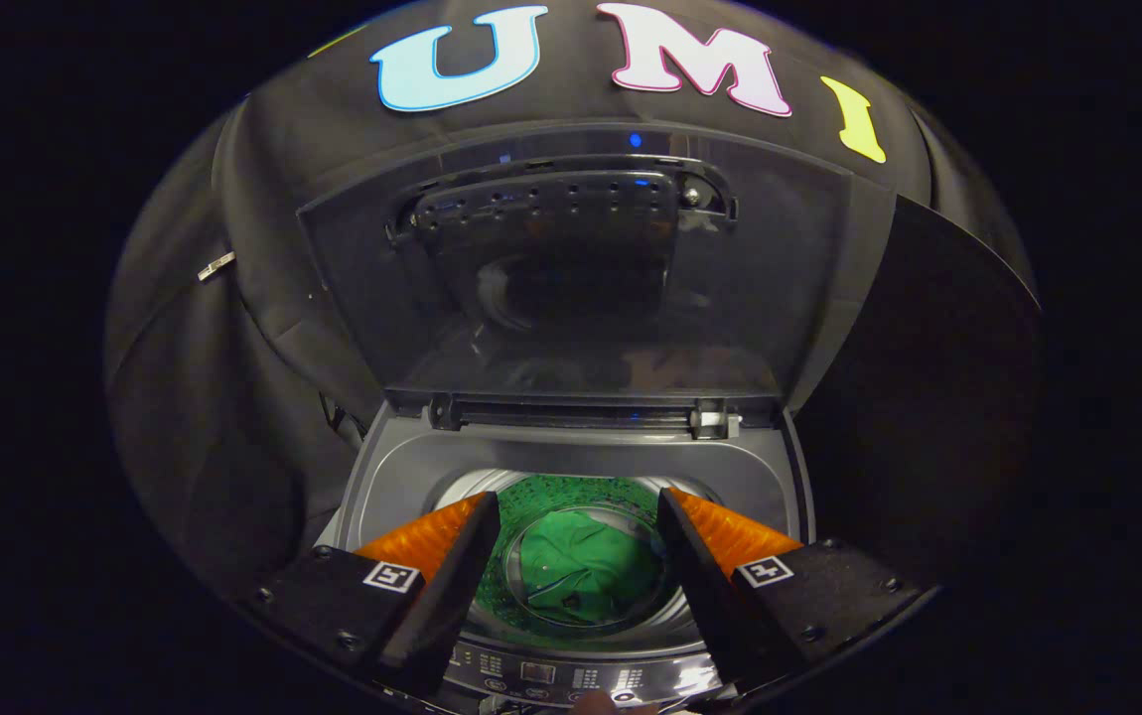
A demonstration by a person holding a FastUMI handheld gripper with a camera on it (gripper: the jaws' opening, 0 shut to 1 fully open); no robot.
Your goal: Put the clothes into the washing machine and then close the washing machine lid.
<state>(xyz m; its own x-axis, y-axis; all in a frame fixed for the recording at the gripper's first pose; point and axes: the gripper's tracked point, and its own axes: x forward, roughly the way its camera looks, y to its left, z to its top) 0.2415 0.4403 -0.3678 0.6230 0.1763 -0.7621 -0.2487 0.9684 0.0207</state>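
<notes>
A grey top-loading washing machine [571, 467] stands ahead of me with its glass lid [581, 288] raised upright at the back. A green garment [586, 576] lies crumpled at the bottom of the drum, seen between my fingers and well below them. My gripper [579, 521] hovers above the machine's front edge, open, with nothing between its fingers.
The control panel [551, 677] runs along the machine's front rim just under my fingers. Black cloth walls close in behind and on both sides of the machine. The lid's hinge bar [581, 412] spans the back of the opening.
</notes>
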